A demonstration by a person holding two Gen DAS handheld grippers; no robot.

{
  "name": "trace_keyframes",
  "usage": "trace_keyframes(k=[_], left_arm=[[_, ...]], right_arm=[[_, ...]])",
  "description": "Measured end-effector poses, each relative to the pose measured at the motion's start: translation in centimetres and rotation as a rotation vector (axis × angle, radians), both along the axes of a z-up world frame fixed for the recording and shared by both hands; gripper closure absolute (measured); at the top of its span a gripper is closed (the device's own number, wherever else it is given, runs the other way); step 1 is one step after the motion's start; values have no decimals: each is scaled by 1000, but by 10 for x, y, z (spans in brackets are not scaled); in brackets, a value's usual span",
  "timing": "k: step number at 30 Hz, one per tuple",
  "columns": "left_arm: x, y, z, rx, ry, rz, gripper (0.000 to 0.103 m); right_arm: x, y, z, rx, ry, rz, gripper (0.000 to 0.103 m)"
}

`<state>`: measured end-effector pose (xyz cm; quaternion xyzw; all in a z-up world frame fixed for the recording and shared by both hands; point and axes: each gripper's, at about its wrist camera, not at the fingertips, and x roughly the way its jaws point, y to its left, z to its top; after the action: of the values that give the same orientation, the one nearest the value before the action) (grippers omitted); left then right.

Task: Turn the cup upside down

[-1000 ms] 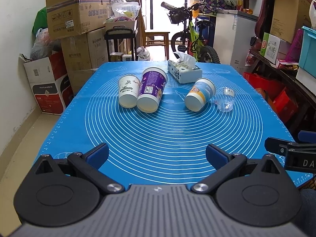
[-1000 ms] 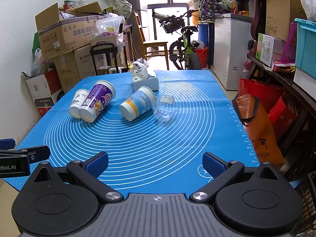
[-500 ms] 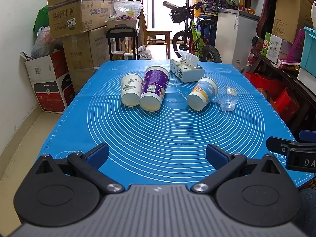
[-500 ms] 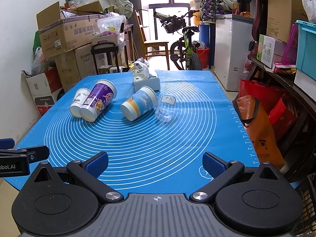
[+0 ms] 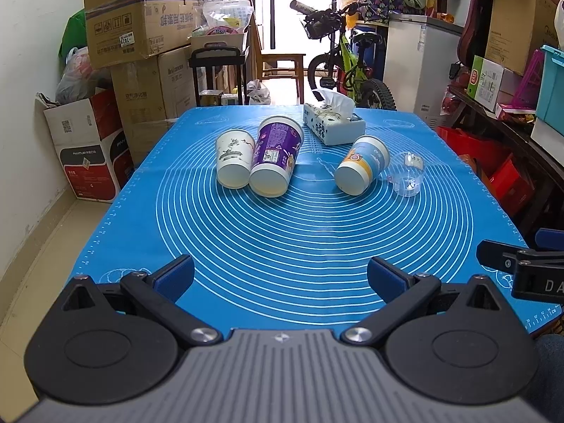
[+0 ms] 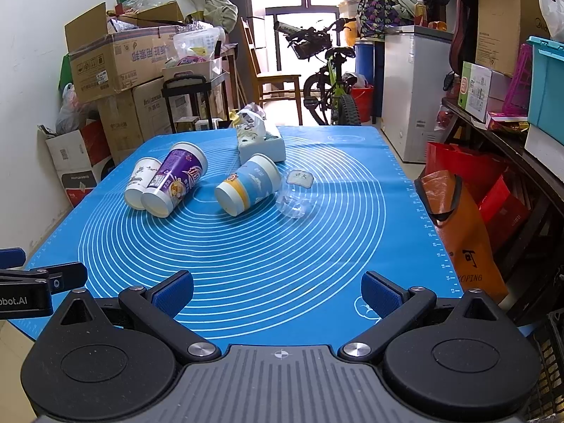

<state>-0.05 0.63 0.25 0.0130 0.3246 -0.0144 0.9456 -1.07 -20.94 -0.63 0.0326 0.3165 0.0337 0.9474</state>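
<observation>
Cups (image 5: pixel 361 169) lie on their sides on the counter (image 5: pixel 299 246), well ahead of both spread, empty tongs, left (image 5: pixel 280 276) and right (image 6: pixel 276 290); judged light, thin-walled, crushable; best gripped gently across the mid-wall.

Four cups (image 5: pixel 361 169) lying in a row on mat (image 5: pixel 299 246); tissue box (image 5: pixel 333 125) behind.

Tissue box (image 5: pixel 334 123), green bicycle (image 5: pixel 347 67), cardboard boxes (image 5: pixel 137 31), perhaps a freezer (image 5: pixel 419 67)
</observation>
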Motion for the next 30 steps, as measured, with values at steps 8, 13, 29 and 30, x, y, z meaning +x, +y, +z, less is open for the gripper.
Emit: trace_keyframes(k=[8, 13, 29, 30], left_arm=[[0, 0, 0, 1, 1, 1, 0], [0, 2, -4, 3, 9, 4, 0], [30, 14, -12, 5, -7, 0, 0], [33, 17, -12, 3, -20, 11, 0]], right_arm=[[1, 1, 1, -3, 1, 2, 3], [1, 1, 1, -1, 1, 0, 3], [22, -2, -2, 44, -19, 8, 3], [26, -2, -1, 43, -24, 9, 3]])
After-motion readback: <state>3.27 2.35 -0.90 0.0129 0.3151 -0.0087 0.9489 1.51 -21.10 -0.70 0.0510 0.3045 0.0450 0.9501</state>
